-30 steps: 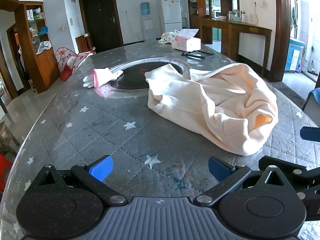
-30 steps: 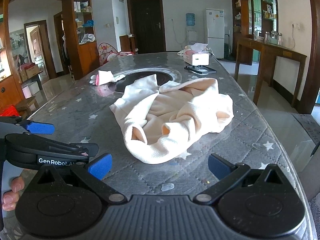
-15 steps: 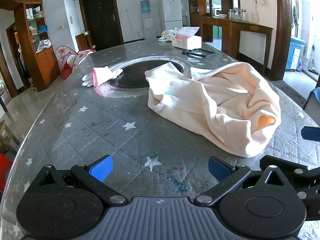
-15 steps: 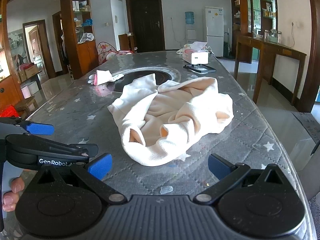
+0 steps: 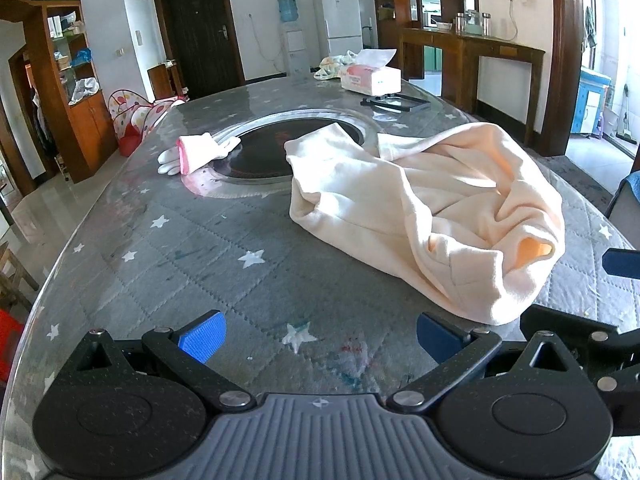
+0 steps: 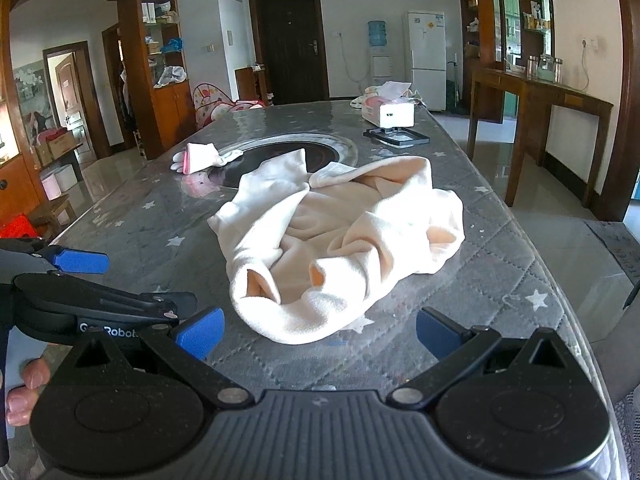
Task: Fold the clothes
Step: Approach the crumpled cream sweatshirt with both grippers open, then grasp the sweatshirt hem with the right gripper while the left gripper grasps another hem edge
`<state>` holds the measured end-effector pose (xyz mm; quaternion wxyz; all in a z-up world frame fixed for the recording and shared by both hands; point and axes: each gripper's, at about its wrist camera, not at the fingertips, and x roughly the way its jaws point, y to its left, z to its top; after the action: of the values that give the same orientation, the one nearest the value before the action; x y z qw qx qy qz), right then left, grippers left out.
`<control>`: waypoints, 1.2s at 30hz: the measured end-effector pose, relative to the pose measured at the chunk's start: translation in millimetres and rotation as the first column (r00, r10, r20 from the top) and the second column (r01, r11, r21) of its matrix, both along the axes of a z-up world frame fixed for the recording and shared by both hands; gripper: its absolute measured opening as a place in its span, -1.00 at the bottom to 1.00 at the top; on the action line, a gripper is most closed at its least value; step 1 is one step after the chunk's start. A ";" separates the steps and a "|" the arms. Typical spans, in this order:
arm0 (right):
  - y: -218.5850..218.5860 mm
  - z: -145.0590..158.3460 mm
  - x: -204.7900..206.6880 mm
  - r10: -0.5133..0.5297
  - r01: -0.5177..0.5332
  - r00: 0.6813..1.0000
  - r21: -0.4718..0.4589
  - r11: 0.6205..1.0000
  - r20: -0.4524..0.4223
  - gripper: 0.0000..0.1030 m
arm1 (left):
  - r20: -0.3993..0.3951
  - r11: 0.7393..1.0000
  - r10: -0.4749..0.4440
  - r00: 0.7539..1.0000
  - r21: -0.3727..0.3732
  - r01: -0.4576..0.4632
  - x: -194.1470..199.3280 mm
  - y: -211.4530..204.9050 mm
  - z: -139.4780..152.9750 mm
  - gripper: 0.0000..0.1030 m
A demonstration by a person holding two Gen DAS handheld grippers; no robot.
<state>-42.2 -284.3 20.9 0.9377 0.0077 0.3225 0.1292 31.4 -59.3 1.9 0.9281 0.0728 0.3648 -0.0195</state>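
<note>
A cream fleece garment (image 5: 432,208) lies crumpled on the grey star-patterned table (image 5: 180,264), with a sleeve opening facing me. It also shows in the right wrist view (image 6: 340,240), in the middle of the table. My left gripper (image 5: 318,338) is open and empty, just short of the garment's near-left edge. My right gripper (image 6: 318,332) is open and empty, right in front of the garment's near hem. The left gripper's body (image 6: 96,308) shows at the left of the right wrist view.
A pink and white glove (image 5: 198,152) lies by the round dark inset (image 5: 292,144) in the table. A tissue box (image 5: 370,74) and a black frame (image 5: 394,102) sit at the far end. The table edge (image 6: 560,264) drops off on the right.
Both grippers have crept slightly forward toward the garment, which looks a little nearer. The jaws stay open and the garment has not moved.
</note>
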 end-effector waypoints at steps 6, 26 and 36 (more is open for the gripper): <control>-1.6 1.4 5.5 0.003 -0.003 1.000 -0.003 1.000 -0.004 1.00 | -0.008 1.000 0.000 1.000 0.001 0.000 5.7 -1.7 -0.3 1.00; -15.1 10.7 38.1 -0.020 0.020 1.000 -0.028 0.999 0.001 1.00 | -0.005 0.998 -0.031 1.000 -0.045 0.031 37.0 -3.2 14.3 1.00; -31.8 18.6 67.3 -0.056 0.056 0.998 -0.025 0.998 0.003 0.99 | -0.002 0.987 -0.113 0.994 -0.116 0.112 57.1 -12.9 31.6 1.00</control>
<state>25.1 -316.1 39.5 0.9414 0.0046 0.3226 0.0989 88.5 -72.2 33.5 0.9266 0.0392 0.3621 -0.0933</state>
